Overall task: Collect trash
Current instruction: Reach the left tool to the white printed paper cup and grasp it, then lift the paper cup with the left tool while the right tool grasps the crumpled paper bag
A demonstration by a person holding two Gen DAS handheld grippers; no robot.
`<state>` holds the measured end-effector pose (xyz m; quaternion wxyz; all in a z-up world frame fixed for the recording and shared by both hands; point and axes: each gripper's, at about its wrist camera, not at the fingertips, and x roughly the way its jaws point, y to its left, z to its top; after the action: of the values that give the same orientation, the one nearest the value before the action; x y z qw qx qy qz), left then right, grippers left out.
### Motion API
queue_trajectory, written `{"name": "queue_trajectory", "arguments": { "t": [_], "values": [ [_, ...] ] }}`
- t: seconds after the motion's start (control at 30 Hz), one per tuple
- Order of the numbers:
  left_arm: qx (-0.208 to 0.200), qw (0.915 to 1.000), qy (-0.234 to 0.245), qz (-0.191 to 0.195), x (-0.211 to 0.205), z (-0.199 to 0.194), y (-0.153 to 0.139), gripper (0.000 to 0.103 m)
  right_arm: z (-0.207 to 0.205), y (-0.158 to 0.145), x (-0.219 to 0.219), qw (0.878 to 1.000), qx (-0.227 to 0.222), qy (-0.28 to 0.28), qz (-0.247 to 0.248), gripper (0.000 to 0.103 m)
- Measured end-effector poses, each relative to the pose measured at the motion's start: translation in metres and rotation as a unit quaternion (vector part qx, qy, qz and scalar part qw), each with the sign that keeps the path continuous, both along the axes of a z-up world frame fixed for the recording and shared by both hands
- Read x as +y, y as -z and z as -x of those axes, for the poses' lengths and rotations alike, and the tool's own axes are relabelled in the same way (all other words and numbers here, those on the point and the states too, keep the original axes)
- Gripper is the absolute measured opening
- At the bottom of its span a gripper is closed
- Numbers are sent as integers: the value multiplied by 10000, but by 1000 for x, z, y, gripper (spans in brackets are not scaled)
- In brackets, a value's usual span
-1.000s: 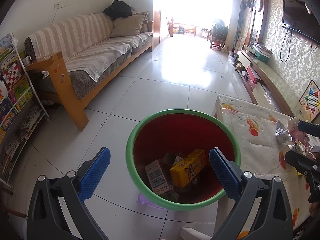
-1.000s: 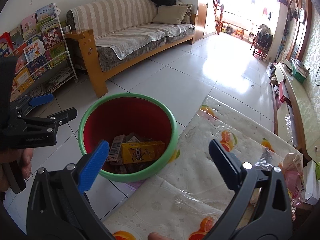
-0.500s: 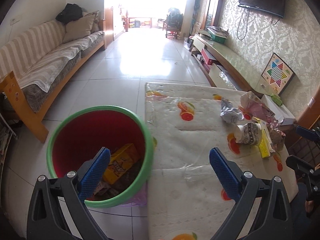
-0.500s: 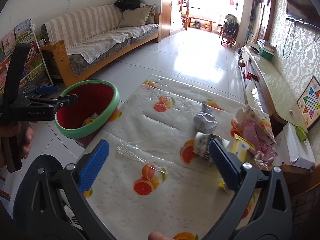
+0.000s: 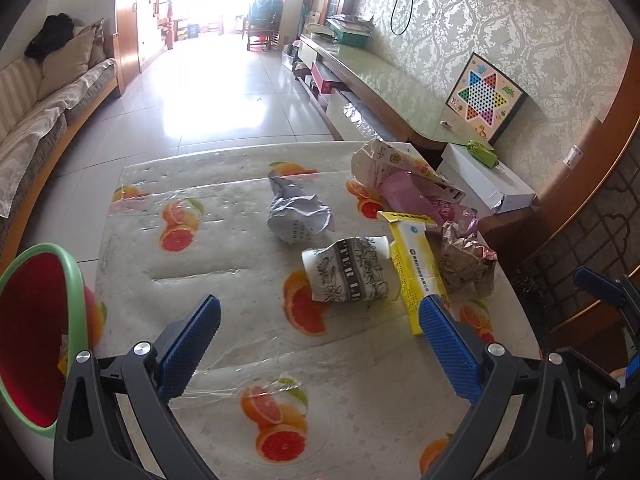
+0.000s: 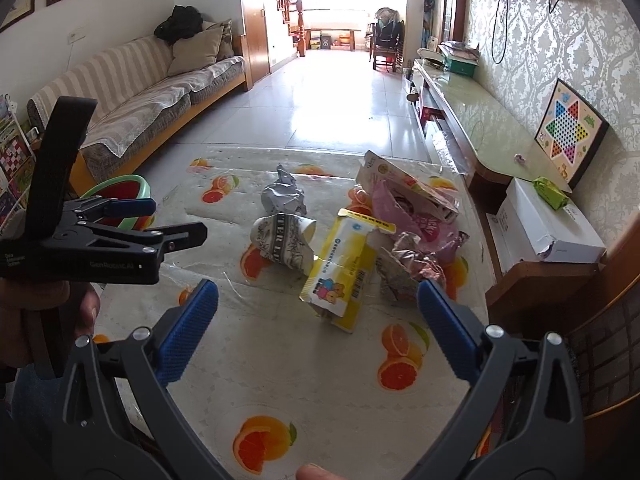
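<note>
Trash lies on the orange-print tablecloth [image 5: 224, 248]: a crumpled grey wrapper [image 5: 298, 216] [image 6: 283, 196], a black-and-white paper cup [image 5: 348, 276] [image 6: 282, 246] on its side, a yellow carton [image 5: 416, 268] [image 6: 344, 272], a foil bag [image 5: 466, 260] [image 6: 408, 268], a pink bag [image 5: 416, 196] [image 6: 416, 216]. The green-rimmed red bin [image 5: 36, 320] [image 6: 120, 190] stands left of the table with cartons inside. My left gripper [image 5: 318, 340] hangs open and empty short of the cup. My right gripper [image 6: 318, 322] is open and empty before the carton.
A white box [image 5: 486, 182] with a small green packet [image 5: 482, 152] sits on a wooden stand right of the table. A low cabinet [image 5: 372, 80] and game board [image 5: 486, 98] line the right wall. A sofa [image 6: 160, 92] stands at the left.
Both grippers swung right from the bin to the trash on the table. The bin slid to the left edge of both views. Both stayed open and empty.
</note>
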<state>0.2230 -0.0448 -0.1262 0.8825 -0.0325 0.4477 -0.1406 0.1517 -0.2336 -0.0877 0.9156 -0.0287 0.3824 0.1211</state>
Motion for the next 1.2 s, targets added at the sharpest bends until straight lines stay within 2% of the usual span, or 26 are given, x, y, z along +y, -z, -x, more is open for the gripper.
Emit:
{"name": "queue_trajectory", "arguments": {
  "t": [0.2,0.5,0.73,0.9,0.93,1.0,1.03,1.2],
  "values": [
    [234,9995,-156,145,-26,-33,13,95,2,10,-29,9996,99,245,-141,98],
    [593,9973,-437,40,-48,-70,44,95,8,23,-65,9982,224,489,-258,98],
    [876,9935,-723,54,-47,-85,68,95,8,24,-82,9969,252,667,-342,98],
    [937,9922,-817,56,-48,-88,80,95,7,28,-87,9962,309,720,-391,98],
    [929,9921,-845,56,-47,-88,80,93,7,29,-87,9962,311,713,-390,98],
    [931,9919,-864,23,-47,-88,81,84,7,30,-86,9962,324,707,-389,98],
    [952,9920,-833,33,-47,-88,82,76,7,30,-86,9962,331,706,-394,98],
    [857,9935,-735,-170,-46,-83,77,73,-1,34,-87,9959,314,761,-382,98]
  ]
}}
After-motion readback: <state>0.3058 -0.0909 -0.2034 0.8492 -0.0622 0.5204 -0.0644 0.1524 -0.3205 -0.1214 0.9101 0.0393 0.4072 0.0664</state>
